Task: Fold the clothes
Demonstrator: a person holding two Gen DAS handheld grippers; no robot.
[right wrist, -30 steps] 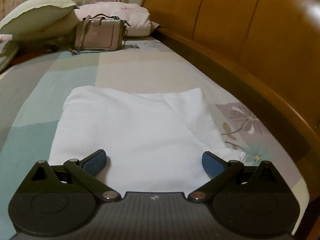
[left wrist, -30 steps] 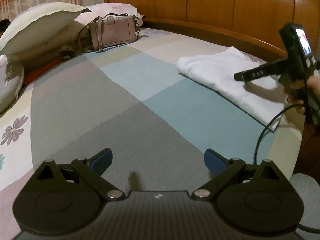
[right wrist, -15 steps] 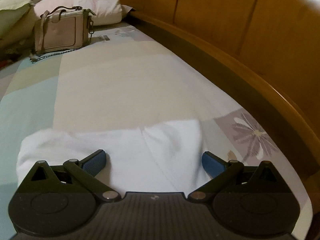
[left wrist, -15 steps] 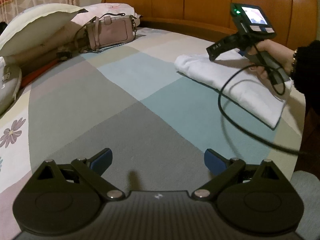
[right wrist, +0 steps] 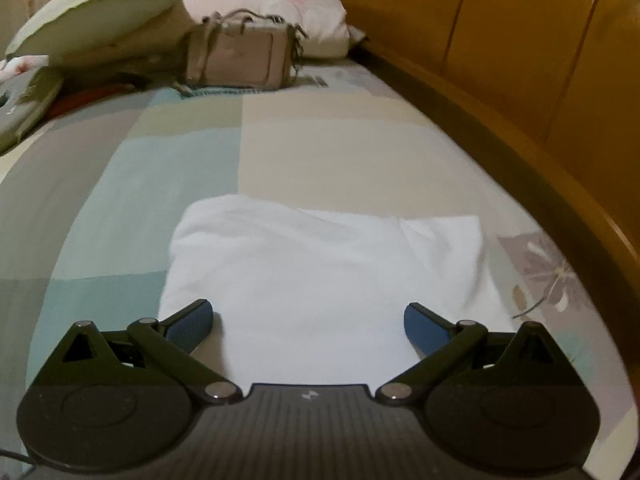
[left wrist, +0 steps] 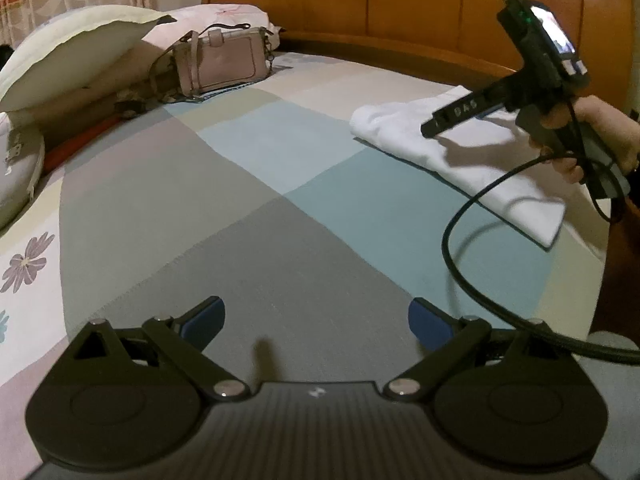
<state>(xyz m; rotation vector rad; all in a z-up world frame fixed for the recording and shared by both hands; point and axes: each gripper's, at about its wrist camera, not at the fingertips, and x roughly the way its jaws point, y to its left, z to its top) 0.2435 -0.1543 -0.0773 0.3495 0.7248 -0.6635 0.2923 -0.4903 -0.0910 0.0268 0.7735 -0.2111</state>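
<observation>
A folded white garment (right wrist: pixel 320 280) is lying flat on the patchwork bed cover (right wrist: pixel 180 168), close to the wooden bed frame (right wrist: pixel 500 132). The right gripper (right wrist: pixel 308 320) is being held just above the near part of the garment, with its blue fingers (right wrist: pixel 192 320) spread wide and nothing grasped; the cloth is seen between and under them. The left gripper (left wrist: pixel 316 320) is being held over the bare grey patch, well apart from the garment (left wrist: pixel 460 152), its fingers (left wrist: pixel 204 320) also released. A pink handbag (left wrist: pixel 224 66) is resting near the pillows (left wrist: pixel 72 52).
</observation>
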